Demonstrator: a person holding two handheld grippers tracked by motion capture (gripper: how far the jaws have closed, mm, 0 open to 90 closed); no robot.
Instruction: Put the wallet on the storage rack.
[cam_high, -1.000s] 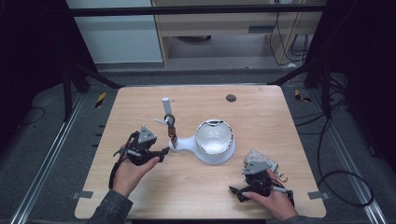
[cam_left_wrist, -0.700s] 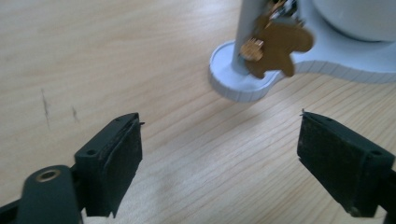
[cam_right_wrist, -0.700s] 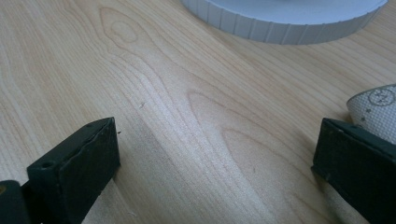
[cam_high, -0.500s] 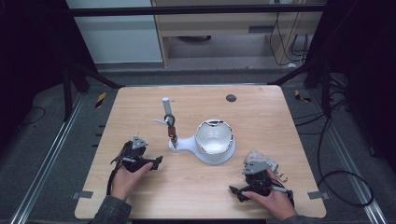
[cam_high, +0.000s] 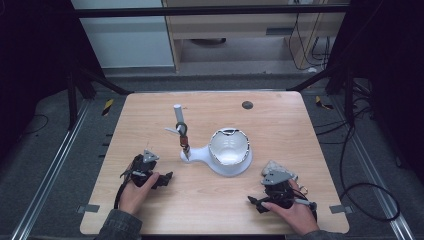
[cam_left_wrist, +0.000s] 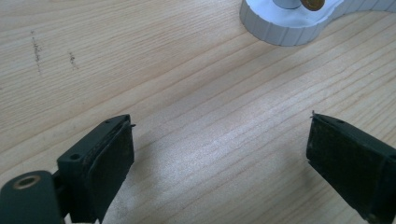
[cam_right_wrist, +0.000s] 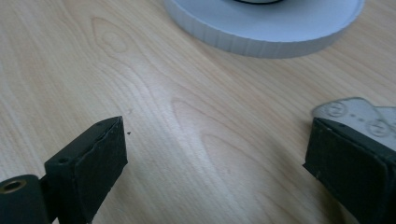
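A white holder (cam_high: 200, 154) sits mid-table with a white cup (cam_high: 229, 146) on its round base and a leaning rod (cam_high: 178, 116) with a brown part (cam_high: 185, 145) at its small end. My left gripper (cam_high: 165, 177) rests low at the near left, short of the holder's ribbed rim (cam_left_wrist: 280, 35). It is open (cam_left_wrist: 219, 126); the jaws have just been opening, with bare wood between them. My right gripper (cam_high: 255, 202) lies at the near right, also open (cam_right_wrist: 217, 128). Its jaws have just been closing a little, with nothing between them. The holder's round base (cam_right_wrist: 261, 37) lies ahead of it.
A small grey object (cam_right_wrist: 350, 109) lies on the wood by the right gripper's far jaw. A dark round spot (cam_high: 247, 105) marks the table's far side. The wooden tabletop (cam_high: 150, 120) ends close behind both hands.
My left gripper has sunk from beside the rod down to the table and drawn back toward the near edge, its jaws wider now. The right hand has stayed put.
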